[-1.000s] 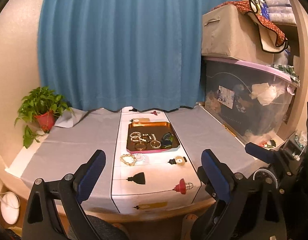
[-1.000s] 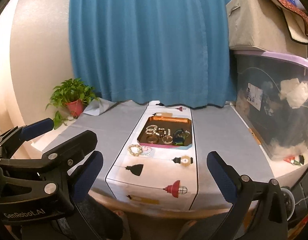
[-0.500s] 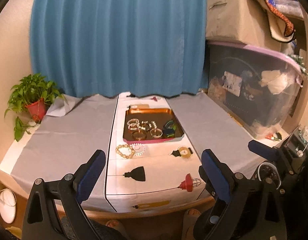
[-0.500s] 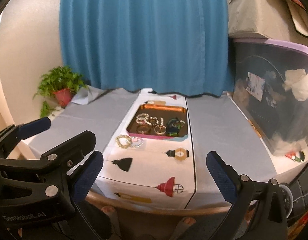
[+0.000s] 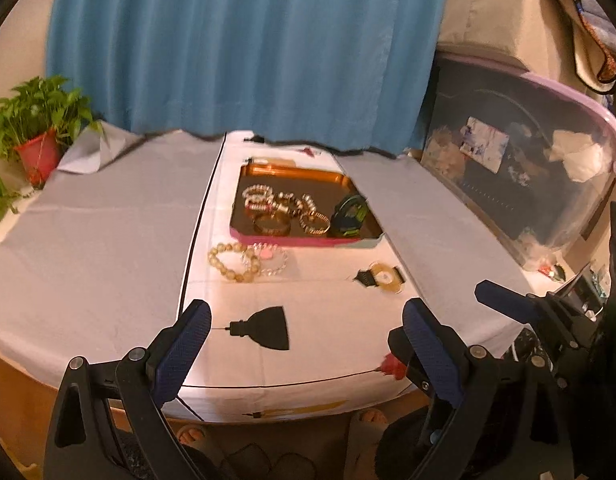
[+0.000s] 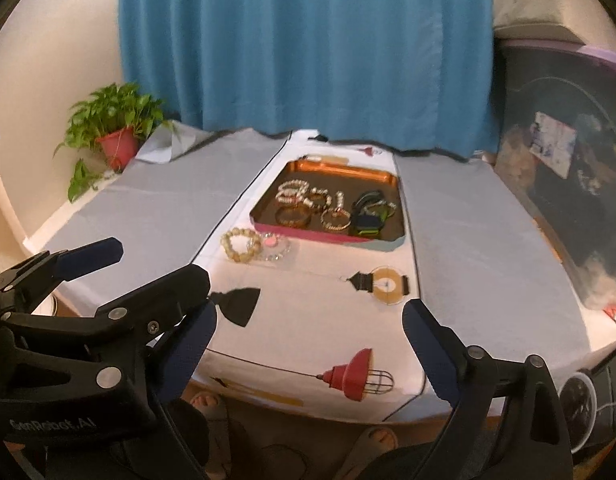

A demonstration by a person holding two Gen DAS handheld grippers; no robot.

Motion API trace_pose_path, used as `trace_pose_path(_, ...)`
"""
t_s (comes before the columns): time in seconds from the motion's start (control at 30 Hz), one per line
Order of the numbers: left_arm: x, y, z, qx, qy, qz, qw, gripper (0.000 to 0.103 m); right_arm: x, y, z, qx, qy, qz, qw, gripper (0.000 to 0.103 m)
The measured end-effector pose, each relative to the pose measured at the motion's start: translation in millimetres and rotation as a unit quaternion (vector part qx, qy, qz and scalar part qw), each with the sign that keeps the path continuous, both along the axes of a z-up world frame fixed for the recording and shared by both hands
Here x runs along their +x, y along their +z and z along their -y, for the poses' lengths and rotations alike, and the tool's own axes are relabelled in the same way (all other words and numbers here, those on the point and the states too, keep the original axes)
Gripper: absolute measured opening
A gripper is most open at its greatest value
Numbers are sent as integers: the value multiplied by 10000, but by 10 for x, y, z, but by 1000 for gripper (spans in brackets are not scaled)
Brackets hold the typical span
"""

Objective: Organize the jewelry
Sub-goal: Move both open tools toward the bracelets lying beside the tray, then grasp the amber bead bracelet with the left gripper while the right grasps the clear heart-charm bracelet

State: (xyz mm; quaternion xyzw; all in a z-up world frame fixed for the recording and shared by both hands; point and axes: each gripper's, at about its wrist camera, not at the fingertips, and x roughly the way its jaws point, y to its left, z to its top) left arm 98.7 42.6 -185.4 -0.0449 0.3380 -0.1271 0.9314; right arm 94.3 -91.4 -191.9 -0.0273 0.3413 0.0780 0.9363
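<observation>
A copper tray (image 5: 299, 240) (image 6: 308, 236) with a pink front rim sits mid-table on a white runner. It holds several bracelets (image 5: 285, 210) (image 6: 308, 204) and a dark green-and-black watch (image 5: 348, 216) (image 6: 370, 216). In front of the tray's left corner lie a cream beaded bracelet (image 5: 233, 262) (image 6: 241, 244) and a clear one with a pink charm (image 5: 269, 258) (image 6: 273, 246). My left gripper (image 5: 303, 320) is open and empty above the table's near edge. Beside it, my right gripper (image 6: 310, 320) is wide apart, its jaws closing a little with nothing between them.
A potted plant (image 5: 39, 148) (image 6: 115, 140) stands at the far left corner. A clear storage bin (image 5: 528, 168) (image 6: 568, 200) with a fabric box (image 5: 500, 12) on top walls off the right side. A blue curtain (image 5: 235, 48) hangs behind. The runner has printed lamps.
Both grippers have come down and forward toward the table; the tray and bracelets now look larger and closer in both views. Nothing on the table has moved.
</observation>
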Motion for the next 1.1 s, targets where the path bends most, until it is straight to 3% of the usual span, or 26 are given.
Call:
trace_pose_path(0.27, 359, -394, -163, 85, 102, -243, 9996, 96, 398, -502, -27, 168, 365, -221, 9989, 94)
trace_pose_path(0.47, 946, -681, -391, 339, 316, -503, 9977, 92, 875, -744, -33, 217, 668, -303, 9971, 94)
trace_pose_path(0.57, 1231, -798, -498, 456, 391, -607, 9963, 81, 1204, -830, -102, 255, 965, -325, 9945, 94)
trace_pose_path(0.7, 1524, -978, -632, 356, 436, -877, 9946, 70, 1584, -881, -153, 733, 1103, -480, 9900, 93)
trace_pose_path(0.77, 1593, -1030, -647, 283, 424, -945, 9942, 68, 1743, -932, -246, 665, 1179, -489, 9896, 86)
trace_pose_path(0.8, 1642, -1065, -634, 296, 379, -981, 9940, 63, 1810, -964, -289, 576, 1196, -492, 9899, 75)
trace_pose_path(0.83, 1671, -1086, -608, 351, 332, -998, 9938, 50, 1901, -1021, -350, 412, 1205, -548, 9903, 60)
trace_pose_path(0.93, 1703, -1129, -432, 767, 114, -839, 9934, 26, 2031, -1159, -440, 185, 1218, -731, 9897, 32)
trace_pose_path(1.0, 1689, -1136, -350, 972, 37, -725, 9926, 21, 2054, -1233, -454, 96, 1130, -718, 9910, 28)
trace_pose_path(1.1, 1676, -1137, -326, 932, -73, -700, 9932, 10, 2029, -1237, -484, -115, 1141, -688, 9910, 22)
